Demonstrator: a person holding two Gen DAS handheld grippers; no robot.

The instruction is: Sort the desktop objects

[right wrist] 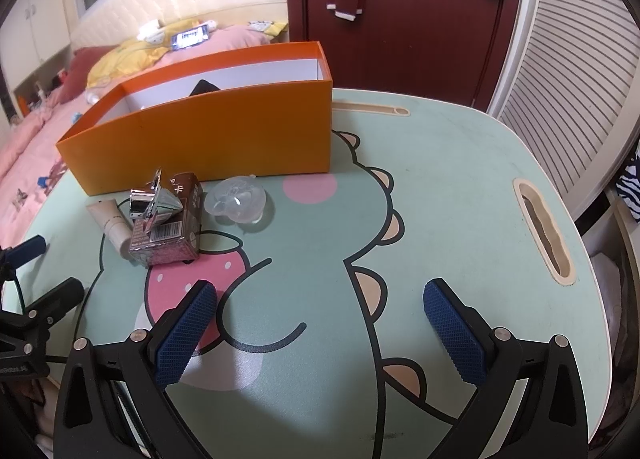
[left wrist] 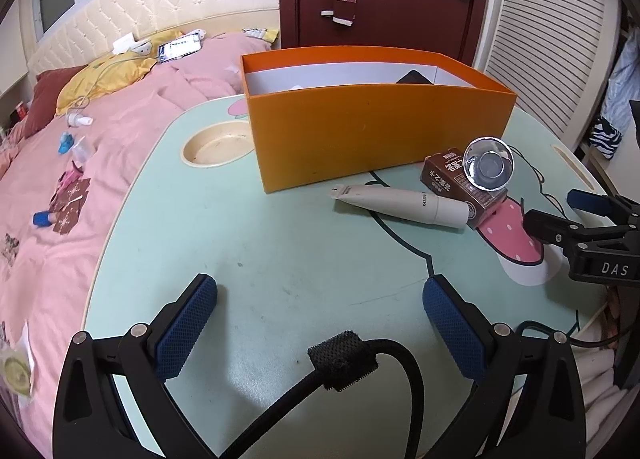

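Blue-padded fingers stand wide apart on both sides: the left claw (left wrist: 320, 301) and right claw (right wrist: 320, 299) hover empty over the mint-green bench (right wrist: 460, 187). Beyond them a white tube (left wrist: 404, 205) lies touching a brown carton (right wrist: 170, 233), with a shiny silver piece (right wrist: 150, 205) on top and a clear plastic lump (right wrist: 236, 201) just beside. Farthest, an orange box (left wrist: 360, 135) sits open.

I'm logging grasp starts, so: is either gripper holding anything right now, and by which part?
Nothing is held. The left gripper and right gripper are both open, with only the table between their fingers.
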